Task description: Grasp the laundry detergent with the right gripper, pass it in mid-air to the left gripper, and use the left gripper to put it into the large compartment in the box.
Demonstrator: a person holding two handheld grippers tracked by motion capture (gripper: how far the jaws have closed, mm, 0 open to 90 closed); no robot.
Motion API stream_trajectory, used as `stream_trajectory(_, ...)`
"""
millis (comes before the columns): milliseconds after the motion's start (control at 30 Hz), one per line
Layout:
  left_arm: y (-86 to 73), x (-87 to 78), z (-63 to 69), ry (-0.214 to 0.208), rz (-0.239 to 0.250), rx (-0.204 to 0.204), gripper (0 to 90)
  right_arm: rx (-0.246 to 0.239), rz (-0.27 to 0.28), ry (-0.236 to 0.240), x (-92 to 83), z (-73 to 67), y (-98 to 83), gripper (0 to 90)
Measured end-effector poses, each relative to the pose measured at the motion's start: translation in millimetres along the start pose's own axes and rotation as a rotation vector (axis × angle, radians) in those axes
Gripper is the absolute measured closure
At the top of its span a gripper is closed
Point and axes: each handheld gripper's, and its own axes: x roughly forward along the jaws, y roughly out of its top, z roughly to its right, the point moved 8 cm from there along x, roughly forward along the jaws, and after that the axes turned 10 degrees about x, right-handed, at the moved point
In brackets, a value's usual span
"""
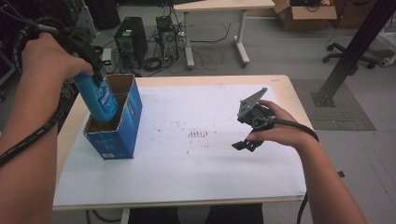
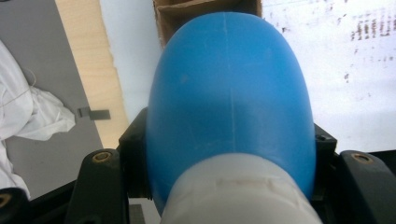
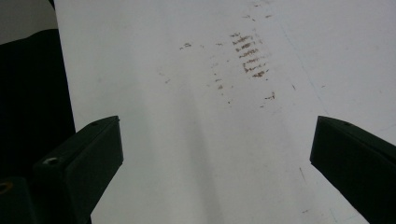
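We see one blue bottle (image 1: 99, 99) clamped in the left hand-held gripper (image 1: 88, 70), its lower end dipping into the near compartment of the one blue carton (image 1: 122, 125) that stands at the left of the surface (image 1: 205, 182). The carton's walls hide the bottle's base, and the person's left hand (image 1: 44, 58) covers most of the hand-held gripper, so in the high view we can make out little of its jaws. In the left gripper view the bottle (image 2: 231, 100) blocks nearly everything ahead; we make out a white cap or collar at its near end, the black jaws pressed against both sides of it, and a slice of the carton's brown inside (image 2: 205, 11) above it. The label's print is too small for us to read.

The right hand-held gripper (image 1: 246, 142) rests on the white sheet (image 1: 187, 177), well apart from the carton, in the right hand (image 1: 275, 128). Its two jaws stand wide apart with nothing between them. One patch of brown smudges (image 3: 250, 58) marks the sheet ahead of it. We count two compartments in the carton.
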Motion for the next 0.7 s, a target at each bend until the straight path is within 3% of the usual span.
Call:
stream_trajectory(133,1.1,11.9,-0.2,-0.007,-0.007,-0.009,38.5,-0.004,-0.006,0.002,-0.7,-0.3,1.8,2.5)
stream_trajectory(700,1.3,65.4,7.7,0.000,-0.042,0.035,38.4,-0.001,-0.004,0.008,3.0,-1.2,3.7,2.5)
